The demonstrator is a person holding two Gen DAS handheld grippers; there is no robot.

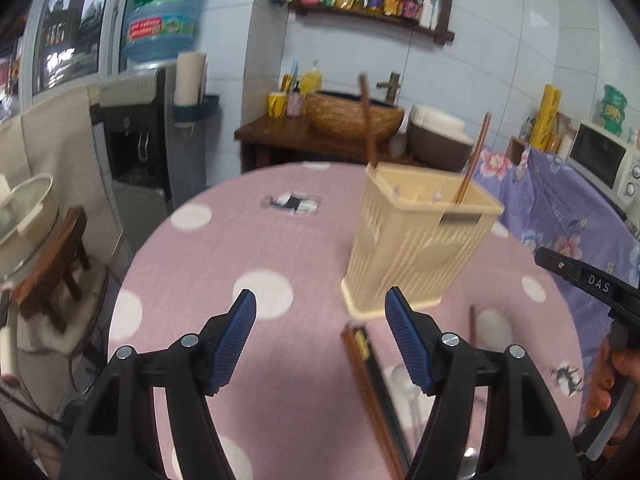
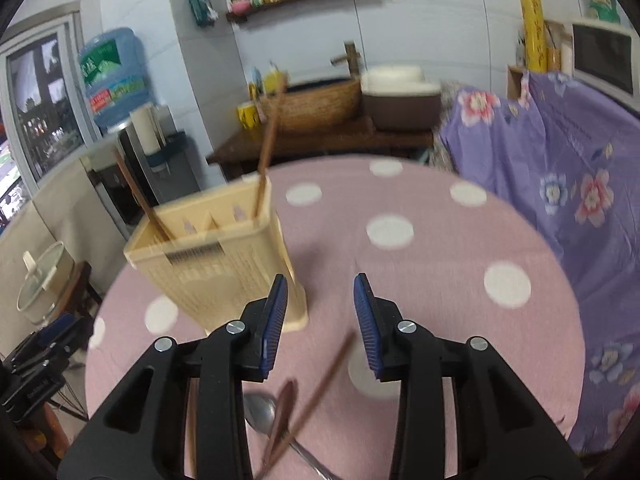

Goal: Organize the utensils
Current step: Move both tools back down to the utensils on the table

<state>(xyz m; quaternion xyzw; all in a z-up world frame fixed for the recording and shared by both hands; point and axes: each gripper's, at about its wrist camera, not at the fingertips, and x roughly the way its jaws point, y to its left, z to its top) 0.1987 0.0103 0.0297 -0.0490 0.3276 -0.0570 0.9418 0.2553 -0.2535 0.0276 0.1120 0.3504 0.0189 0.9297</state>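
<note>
A cream slatted utensil holder (image 1: 416, 240) stands on the pink dotted table (image 1: 240, 248), with two brown chopsticks (image 1: 474, 160) upright in it. It also shows in the right wrist view (image 2: 216, 264). My left gripper (image 1: 320, 340) is open and empty, just in front of the holder. Loose brown chopsticks (image 1: 368, 384) lie on the table between its fingers. My right gripper (image 2: 320, 320) is open and empty, right of the holder. Below it lie a brown chopstick (image 2: 320, 384), a metal spoon (image 2: 262, 412) and a brown wooden spoon (image 2: 282, 404).
A purple floral cloth (image 2: 560, 168) covers furniture at the right. A wooden counter (image 1: 280, 136) with a woven basin stands behind the table. A water dispenser (image 1: 136, 136) stands at the left. The right gripper's body (image 1: 592, 284) shows at the left view's right edge.
</note>
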